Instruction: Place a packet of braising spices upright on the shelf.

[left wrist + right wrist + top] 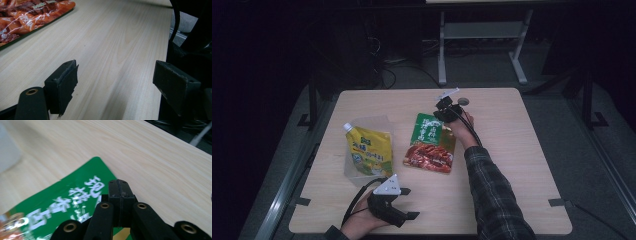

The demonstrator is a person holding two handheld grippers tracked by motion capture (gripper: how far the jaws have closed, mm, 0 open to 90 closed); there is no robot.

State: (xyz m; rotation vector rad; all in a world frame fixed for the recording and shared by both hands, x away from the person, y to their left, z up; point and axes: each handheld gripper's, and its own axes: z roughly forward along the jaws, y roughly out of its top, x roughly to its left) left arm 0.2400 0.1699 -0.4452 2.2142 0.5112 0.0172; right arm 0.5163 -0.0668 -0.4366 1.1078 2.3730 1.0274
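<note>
Nearest me, my left gripper [404,202] rests at the near edge of the surface [512,165], jaws spread wide over bare wood, holding nothing. My right gripper [119,185] sits at the far top corner of the green pouch [431,143], jaws pressed together; I can't tell whether they pinch its edge. The pouch lies flat mid-surface, long axis near-to-far, green end away. The yellow pouch [368,151] lies untouched beside it. I'd judge the work barely begun.

Two pouches [429,144], two grippers [404,200]
</note>
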